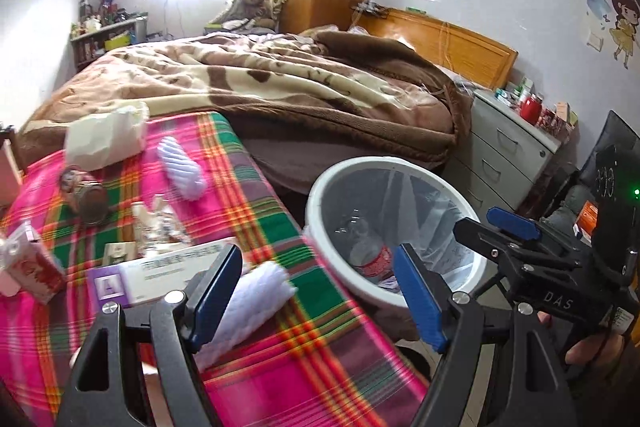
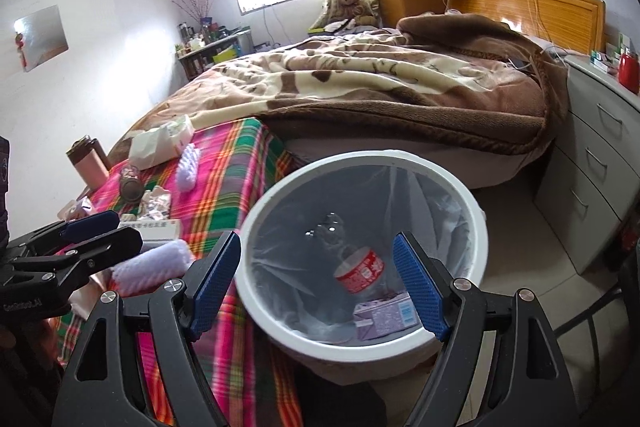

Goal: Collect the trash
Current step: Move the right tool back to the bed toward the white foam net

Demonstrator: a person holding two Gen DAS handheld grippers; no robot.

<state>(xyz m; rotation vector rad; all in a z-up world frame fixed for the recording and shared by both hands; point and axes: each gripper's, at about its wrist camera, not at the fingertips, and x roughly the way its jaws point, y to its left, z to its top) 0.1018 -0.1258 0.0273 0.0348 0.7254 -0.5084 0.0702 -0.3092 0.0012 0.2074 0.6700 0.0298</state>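
Both claws released over bin and bench

Right claw [image 2: 318,287] is framing the bin's [image 2: 256,227] bottle [image 2: 360,273] and carton [image 2: 384,315]; left claw [image 1: 320,295], empty, is showing only the bottle [image 1: 372,259].

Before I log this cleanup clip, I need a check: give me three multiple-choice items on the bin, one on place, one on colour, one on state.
1. Where does the bin stand?
A. on the bed
B. on the floor beside the plaid table
C. on the drawers

2. What colour is the label on the bottle in the bin?
A. red
B. green
C. yellow

3. What is the state of the right tool?
A. shut on a bottle
B. shut on nothing
C. open, holding nothing

Answers: B, its base meets the floor beside the plaid cloth; A, red band visible; C, nothing between its pads.
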